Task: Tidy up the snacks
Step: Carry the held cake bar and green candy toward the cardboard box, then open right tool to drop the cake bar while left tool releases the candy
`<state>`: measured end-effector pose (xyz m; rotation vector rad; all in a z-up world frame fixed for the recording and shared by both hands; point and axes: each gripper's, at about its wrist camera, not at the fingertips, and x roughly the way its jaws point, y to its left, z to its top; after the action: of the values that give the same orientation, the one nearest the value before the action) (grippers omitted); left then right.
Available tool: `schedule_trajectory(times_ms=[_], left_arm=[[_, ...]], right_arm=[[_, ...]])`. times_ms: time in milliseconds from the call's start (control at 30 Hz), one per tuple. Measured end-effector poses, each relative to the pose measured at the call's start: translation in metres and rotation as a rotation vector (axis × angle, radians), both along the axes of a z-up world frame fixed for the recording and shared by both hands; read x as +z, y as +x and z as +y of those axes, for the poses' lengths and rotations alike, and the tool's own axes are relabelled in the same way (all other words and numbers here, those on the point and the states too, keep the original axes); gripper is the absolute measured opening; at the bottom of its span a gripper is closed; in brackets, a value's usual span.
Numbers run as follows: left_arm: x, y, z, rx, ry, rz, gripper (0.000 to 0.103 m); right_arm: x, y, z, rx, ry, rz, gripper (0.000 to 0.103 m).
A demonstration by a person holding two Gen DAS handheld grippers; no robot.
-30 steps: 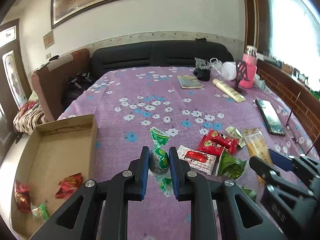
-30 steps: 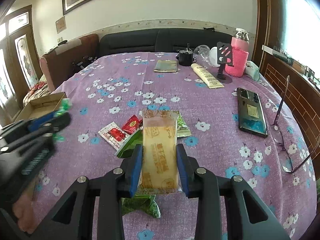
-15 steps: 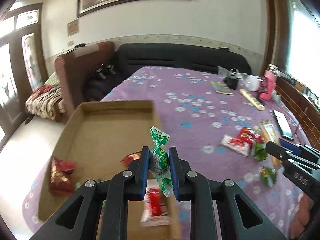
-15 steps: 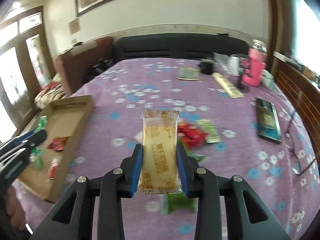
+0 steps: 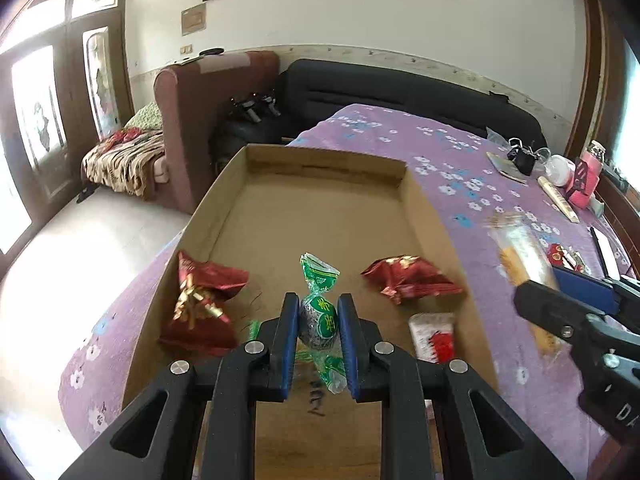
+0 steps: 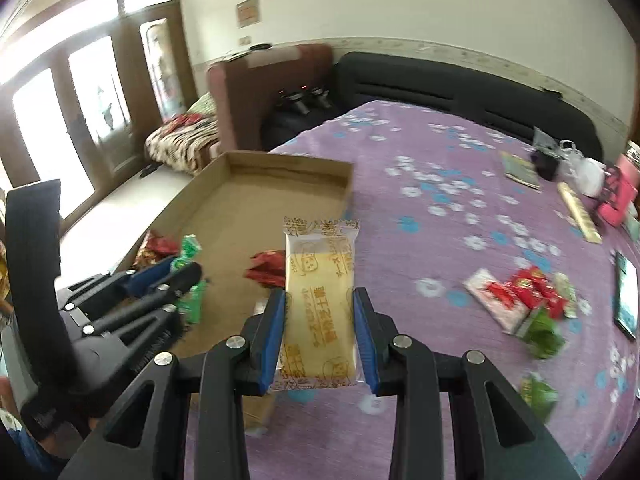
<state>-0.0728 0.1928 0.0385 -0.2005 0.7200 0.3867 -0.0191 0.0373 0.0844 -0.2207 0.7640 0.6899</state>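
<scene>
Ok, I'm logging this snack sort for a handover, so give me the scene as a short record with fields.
left claw: shut on the green wrapped candy, above the cardboard box
right claw: shut on the yellow cake packet, near the box's edge
in box: two red packets, a white-and-red packet
on bedspread: loose red and green snacks

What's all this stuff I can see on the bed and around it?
cardboard box: one, brown, at the bed's edge
red snack packets: two, inside the box
white-and-red sachet: one, inside the box
loose snacks: a cluster, red, green, white, on the purple bedspread
phone: one, dark, far right
pink bottle: one, far corner
green-wrapped candy: one, in left gripper
yellow cake bar: one, in right gripper
</scene>
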Motion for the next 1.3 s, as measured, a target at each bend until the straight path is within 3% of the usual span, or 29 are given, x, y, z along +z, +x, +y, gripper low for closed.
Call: schedule_trajectory(times_ms=[533,1133,1300], left_arm=[[-0.013,-0.014,0.015,-0.009,-0.04,-0.023,0.02],[-0.013,-0.017,0.018,0.034,-0.059,-0.053,0.02],[-0.011,-0.023,0.022,0.043,-0.072,-0.076,0.034]], right_arm=[[-0.028,0.014,0.05,0.039,-0.053,0.071,0.033],[-0.045,0.023,0.05,0.036,-0.004,0.096,0.033],[-0.05,0.024,0.051,0.045,-0.003,0.117,0.033]])
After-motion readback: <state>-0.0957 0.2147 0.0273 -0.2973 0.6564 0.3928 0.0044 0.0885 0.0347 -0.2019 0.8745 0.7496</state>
